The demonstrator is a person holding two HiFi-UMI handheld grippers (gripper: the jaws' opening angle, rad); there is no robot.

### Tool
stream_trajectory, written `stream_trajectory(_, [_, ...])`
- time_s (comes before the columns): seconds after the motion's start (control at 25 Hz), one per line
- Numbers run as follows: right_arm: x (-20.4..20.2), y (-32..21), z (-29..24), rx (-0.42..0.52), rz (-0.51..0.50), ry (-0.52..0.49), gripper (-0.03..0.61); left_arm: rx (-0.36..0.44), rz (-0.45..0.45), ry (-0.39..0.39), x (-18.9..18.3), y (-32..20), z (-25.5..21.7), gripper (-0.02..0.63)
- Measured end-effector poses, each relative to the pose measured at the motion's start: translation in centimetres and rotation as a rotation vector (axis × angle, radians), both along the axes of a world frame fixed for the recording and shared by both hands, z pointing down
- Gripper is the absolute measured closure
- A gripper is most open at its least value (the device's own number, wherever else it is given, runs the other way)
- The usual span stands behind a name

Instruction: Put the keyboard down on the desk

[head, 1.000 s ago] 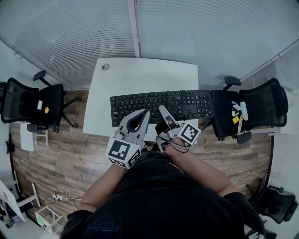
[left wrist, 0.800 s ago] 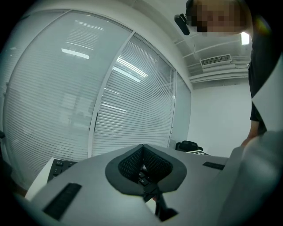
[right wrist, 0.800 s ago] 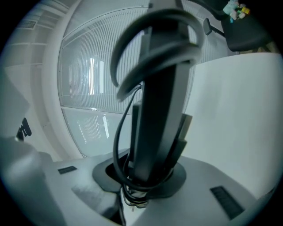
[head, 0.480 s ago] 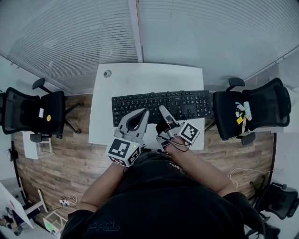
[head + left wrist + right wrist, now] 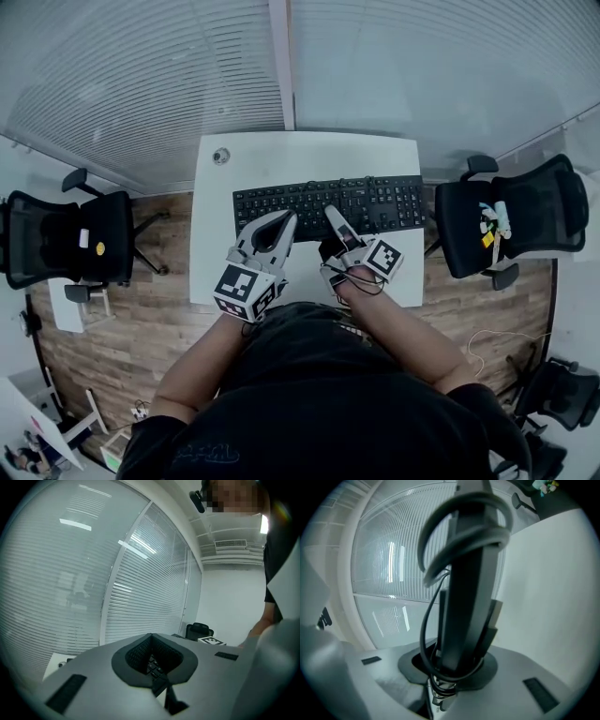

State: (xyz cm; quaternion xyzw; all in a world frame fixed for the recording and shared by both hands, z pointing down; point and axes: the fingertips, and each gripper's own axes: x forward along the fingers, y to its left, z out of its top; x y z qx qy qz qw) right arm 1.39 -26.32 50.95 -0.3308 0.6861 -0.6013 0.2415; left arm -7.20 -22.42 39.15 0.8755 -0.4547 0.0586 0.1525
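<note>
A black full-size keyboard [image 5: 309, 202] lies lengthwise over the white desk [image 5: 309, 155], its right end near the desk's right edge. My right gripper [image 5: 331, 217] is shut on the keyboard's near edge right of its middle. In the right gripper view the keyboard [image 5: 464, 597] stands as a dark slab between the jaws, with its black cable [image 5: 425, 620] looped around it. My left gripper [image 5: 284, 221] is at the near edge left of the middle, jaws together. Through their hollow in the left gripper view I see some keys [image 5: 151, 665]. Whether the keyboard rests on the desk I cannot tell.
A black office chair [image 5: 66, 239] stands left of the desk and another [image 5: 516, 220], with small items on its seat, to the right. A round cable grommet [image 5: 221, 156] sits at the desk's far left corner. A blind-covered glass wall [image 5: 281, 66] runs behind the desk.
The keyboard, held by the right gripper, has shifted a little left and farther in over the desk, so it overhangs the right edge less. The head view has drifted too.
</note>
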Motion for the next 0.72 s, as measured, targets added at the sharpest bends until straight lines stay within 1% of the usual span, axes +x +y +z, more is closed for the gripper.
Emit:
stream_trajectory(0.36, [-2.2, -2.2, 3.5, -0.035, 0.029, 0.040, 0.476, -0.058, 0.040, -0.004, -2.2, -2.2, 3.0, 0.597])
stream_trajectory(0.56, [-2.8, -2.3, 5.0, -0.060, 0.035, 0.036, 0.474, -0.111, 0.056, 0.016, -2.7, -2.4, 4.8, 0.597])
stream_trajectory(0.72, [-3.0, -2.3, 6.1, -0.071, 0.041, 0.032, 0.474, -0.134, 0.064, 0.016, -2.9, -2.3, 6.2, 0.597])
